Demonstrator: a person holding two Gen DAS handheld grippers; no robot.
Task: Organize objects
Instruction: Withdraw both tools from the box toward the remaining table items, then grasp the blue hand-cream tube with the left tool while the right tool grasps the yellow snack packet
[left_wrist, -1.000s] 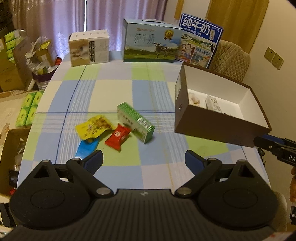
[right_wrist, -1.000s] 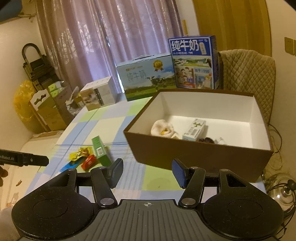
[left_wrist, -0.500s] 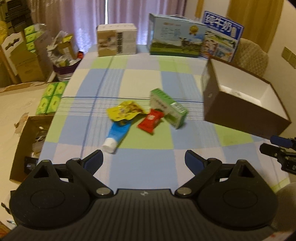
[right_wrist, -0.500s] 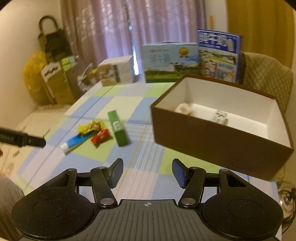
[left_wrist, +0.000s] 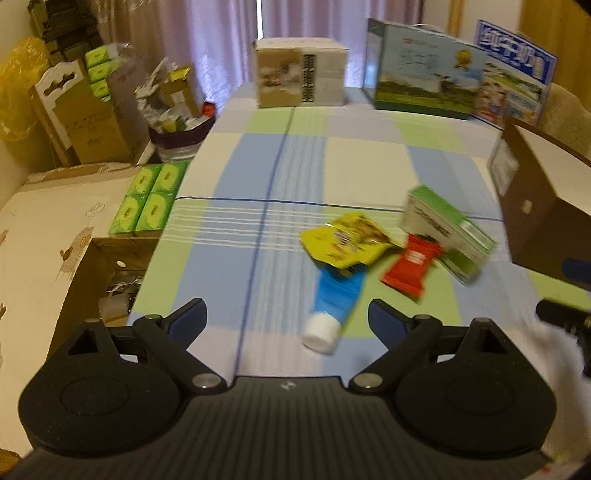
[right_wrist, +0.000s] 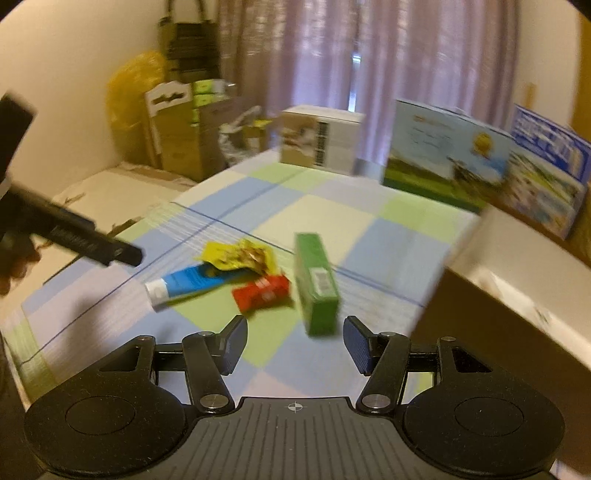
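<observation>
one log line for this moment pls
left gripper: open, empty | right gripper: open, empty | tube, yellow pouch, red packet, green box: on table | brown box: right

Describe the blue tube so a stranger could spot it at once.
On the checked tablecloth, left of the brown box, lies a small cluster of items. The blue tube is nearest the left gripper, partly under the yellow packet; only it has a white cap.

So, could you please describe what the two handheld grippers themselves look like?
Both the left gripper and the right gripper have matte black ribbed bodies, two round black discs, silver pivot screws, angled black linkage arms and dark blue finger pads. A small crosshair mark sits centrally.
</observation>
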